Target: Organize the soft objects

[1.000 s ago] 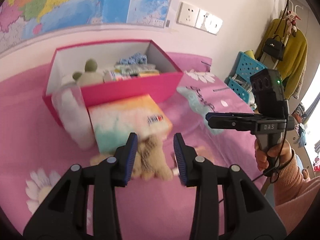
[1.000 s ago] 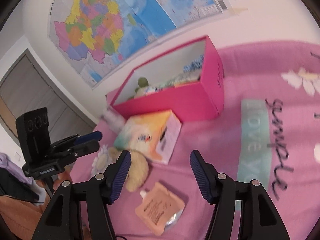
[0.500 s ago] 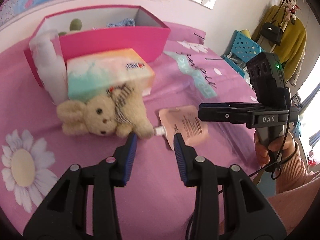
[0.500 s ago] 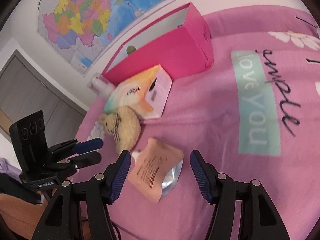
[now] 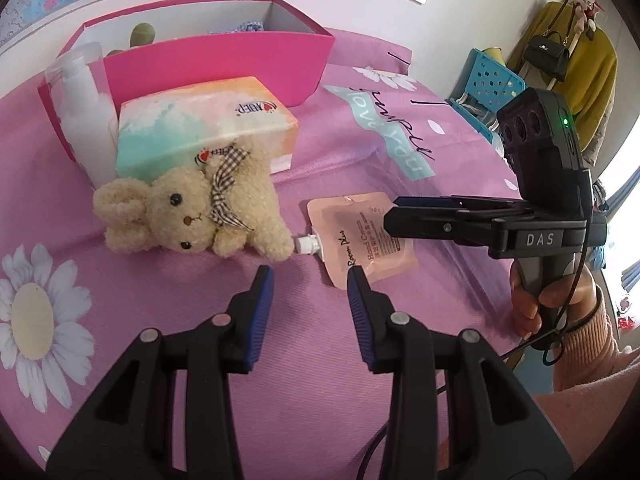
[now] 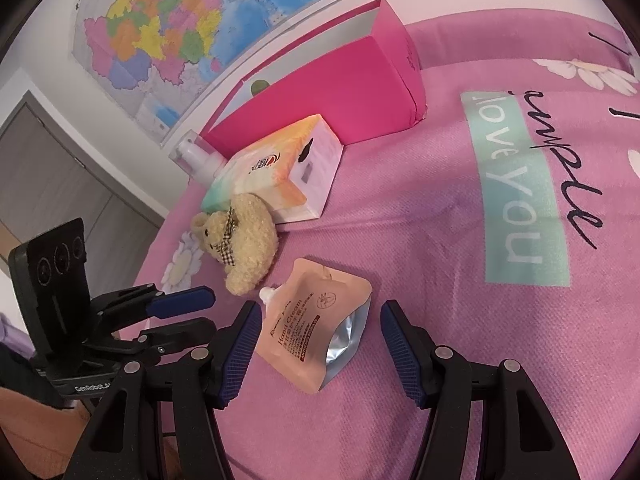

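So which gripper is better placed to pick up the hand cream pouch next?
Right. The right gripper is open with the hand cream pouch lying between its fingers. The left gripper is narrower and aimed at bare blanket between the plush bunny and the pouch.

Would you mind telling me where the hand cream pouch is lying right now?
The hand cream pouch lies flat on the pink bedspread, in front of the right gripper, its white spout beside the plush bunny's foot.

Plush bunny (image 5: 192, 208) touching tissue box (image 5: 200, 124)
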Demonstrator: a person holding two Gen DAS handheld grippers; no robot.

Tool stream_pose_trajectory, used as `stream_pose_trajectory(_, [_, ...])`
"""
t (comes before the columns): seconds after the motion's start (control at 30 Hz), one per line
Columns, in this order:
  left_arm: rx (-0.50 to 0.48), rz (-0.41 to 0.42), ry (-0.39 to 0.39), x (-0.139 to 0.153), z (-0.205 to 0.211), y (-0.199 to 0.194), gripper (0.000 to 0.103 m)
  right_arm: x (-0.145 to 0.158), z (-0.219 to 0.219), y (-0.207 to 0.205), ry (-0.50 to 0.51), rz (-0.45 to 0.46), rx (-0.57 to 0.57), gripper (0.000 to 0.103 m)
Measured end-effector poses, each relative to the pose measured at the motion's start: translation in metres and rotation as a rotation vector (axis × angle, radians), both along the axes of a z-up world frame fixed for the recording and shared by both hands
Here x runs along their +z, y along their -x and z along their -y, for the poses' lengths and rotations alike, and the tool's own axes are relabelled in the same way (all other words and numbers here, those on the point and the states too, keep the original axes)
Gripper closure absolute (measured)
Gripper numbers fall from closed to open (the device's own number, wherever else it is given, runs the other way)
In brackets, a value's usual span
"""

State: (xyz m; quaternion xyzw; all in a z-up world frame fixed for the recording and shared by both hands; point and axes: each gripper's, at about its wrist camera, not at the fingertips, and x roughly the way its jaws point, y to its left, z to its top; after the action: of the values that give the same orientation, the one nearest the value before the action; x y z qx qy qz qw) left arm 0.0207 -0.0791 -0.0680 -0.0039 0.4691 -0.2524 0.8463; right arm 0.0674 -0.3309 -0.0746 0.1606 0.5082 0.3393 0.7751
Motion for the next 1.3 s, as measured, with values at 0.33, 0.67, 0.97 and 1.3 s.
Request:
stream_pose_trajectory(0.33, [-0.005, -0.043, 0.002, -0.014, 0.004, -0.005, 0.064, 0.001, -0.004, 0.002, 0.063, 0.041, 0.003, 0.054])
stream_pose_trajectory(0.67, [0.000, -0.063, 0.004, -0.022, 0.015, -0.019, 0.064, -0.003, 0.003, 0.001, 0.072, 0.046, -0.006, 0.069])
stream_pose_trajectory(0.97, [-0.007, -0.048, -0.003, -0.022, 0.026, -0.026, 0.064, -0.004, 0.006, 0.003, 0.063, 0.032, -0.002, 0.069])
stream_pose_trajectory(1.3, [-0.031, -0.046, -0.014, -0.021, 0.035, -0.024, 0.064, -0.004, 0.006, 0.008, 0.048, 0.034, -0.007, 0.071])
